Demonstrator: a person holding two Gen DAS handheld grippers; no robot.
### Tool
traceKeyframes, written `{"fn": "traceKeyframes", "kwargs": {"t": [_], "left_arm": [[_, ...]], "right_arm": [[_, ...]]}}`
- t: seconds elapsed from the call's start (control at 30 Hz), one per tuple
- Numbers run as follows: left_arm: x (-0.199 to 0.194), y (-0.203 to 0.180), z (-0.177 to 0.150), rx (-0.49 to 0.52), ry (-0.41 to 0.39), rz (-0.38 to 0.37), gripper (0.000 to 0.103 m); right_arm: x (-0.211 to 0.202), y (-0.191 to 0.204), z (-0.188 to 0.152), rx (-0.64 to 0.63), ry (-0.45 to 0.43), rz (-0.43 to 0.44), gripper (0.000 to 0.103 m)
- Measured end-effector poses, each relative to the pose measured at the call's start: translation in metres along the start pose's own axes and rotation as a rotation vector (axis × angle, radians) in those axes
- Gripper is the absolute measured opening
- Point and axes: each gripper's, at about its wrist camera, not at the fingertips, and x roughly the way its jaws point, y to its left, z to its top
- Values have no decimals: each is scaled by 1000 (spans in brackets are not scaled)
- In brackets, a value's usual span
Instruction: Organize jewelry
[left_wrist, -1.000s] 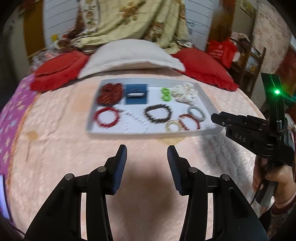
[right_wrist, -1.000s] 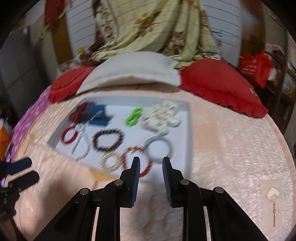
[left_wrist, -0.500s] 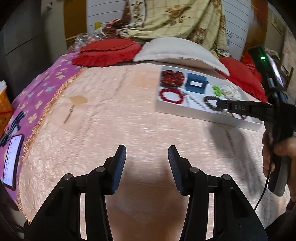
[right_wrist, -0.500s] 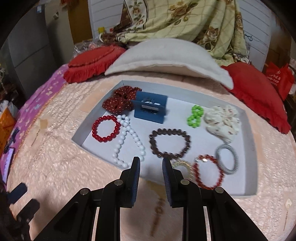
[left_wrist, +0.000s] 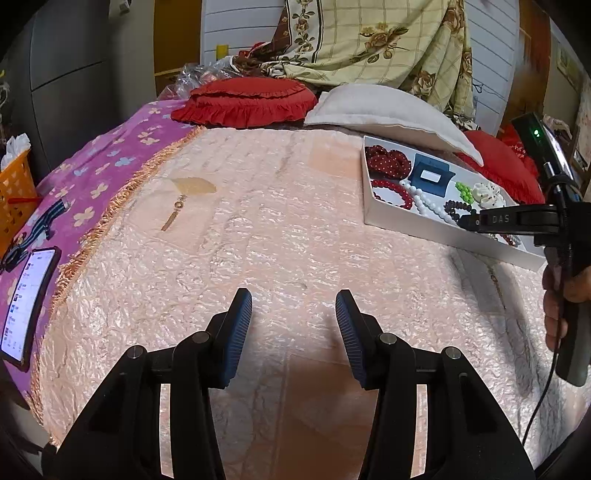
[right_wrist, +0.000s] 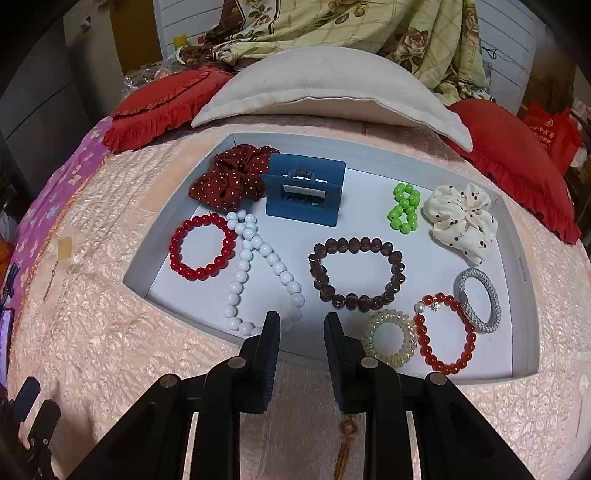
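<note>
While tray edges crowd, bedspread lies open

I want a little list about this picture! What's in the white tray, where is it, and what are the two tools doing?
place: white tray on a peach bedspread
beads: red bracelet, white bead string, brown bracelet, green beads
clip: blue hair clip
right tool: open, empty, at the tray's near edge
left tool: open, empty, over the bedspread
</note>
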Motion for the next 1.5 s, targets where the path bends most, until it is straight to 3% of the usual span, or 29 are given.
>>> {"fn": "traceKeyframes", "kwargs": {"t": [0.13,0.37,0.43,0.57,0.7,0.83,1.13,1.3,1.5], "left_arm": [[-4,-1,0,5,-5,8,47],[-26,-13,1,34,-69,67,49],[-33,-17,-1,48,-93,92,60],[-48,-23,-4,55,-142,116,64],[-60,-23,-6,49,-208,146,81],[-64,-17,-6,38,-239,192,81],[-70,-14,-5,17,-258,169,81],[-84,-21,-4,43,-276,192,81],[-101,-34,-7,70,-279,198,81]], "right_arm": [[-3,-3,-3,4,8,13,23],[-24,-1,-20,-43,-56,17,23],[-25,2,-21,-62,-68,-6,23],[-27,0,-10,-27,-114,-34,23],[-10,8,0,-46,-58,-65,23],[-3,13,-5,-54,-32,-68,23],[-11,3,-19,15,-2,26,23],[-48,3,-39,29,-112,51,23],[-100,-6,-90,46,-188,118,29]]}}
